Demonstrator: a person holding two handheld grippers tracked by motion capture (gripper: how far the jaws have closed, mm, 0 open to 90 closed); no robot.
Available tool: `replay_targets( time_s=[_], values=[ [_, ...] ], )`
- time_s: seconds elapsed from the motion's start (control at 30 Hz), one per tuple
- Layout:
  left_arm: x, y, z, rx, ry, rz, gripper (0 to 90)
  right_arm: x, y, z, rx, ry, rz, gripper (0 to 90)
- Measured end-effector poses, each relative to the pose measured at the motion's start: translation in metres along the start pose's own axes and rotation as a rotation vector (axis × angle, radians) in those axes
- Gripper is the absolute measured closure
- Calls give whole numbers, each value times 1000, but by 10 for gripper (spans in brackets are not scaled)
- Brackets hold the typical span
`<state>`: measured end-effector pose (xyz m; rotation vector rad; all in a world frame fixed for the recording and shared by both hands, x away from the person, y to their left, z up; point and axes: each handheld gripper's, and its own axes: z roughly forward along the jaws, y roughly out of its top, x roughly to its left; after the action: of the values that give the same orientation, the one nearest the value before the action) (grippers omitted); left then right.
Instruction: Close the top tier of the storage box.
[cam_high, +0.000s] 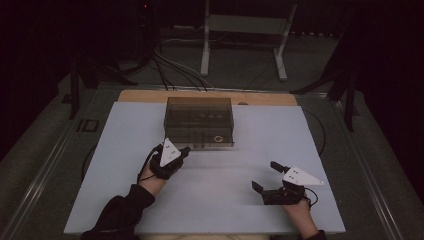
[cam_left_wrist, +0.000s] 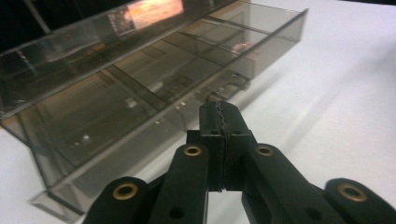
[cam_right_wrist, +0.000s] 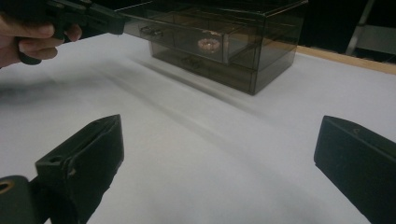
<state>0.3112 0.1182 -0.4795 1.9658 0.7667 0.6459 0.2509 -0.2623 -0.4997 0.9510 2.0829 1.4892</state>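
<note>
Smoky grey drawer box (cam_high: 199, 121), white table (cam_high: 210, 195)

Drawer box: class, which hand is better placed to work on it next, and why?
Left, probably. The left tongs, shut with nothing between them, sit right at the front of the drawer box. The right tongs are open and well back on the table.

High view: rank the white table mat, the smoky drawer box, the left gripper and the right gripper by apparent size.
1. white table mat
2. smoky drawer box
3. right gripper, jaws spread wide
4. left gripper, jaws shut; the two grippers look close in size, so their order is unsure.
</note>
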Motion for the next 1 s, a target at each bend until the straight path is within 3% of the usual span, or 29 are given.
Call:
replay_targets(
  time_s=[1.0],
  values=[
    [4, 1, 23, 33, -1, 4, 898, 0, 0, 0, -3, 3, 2, 17]
  ],
)
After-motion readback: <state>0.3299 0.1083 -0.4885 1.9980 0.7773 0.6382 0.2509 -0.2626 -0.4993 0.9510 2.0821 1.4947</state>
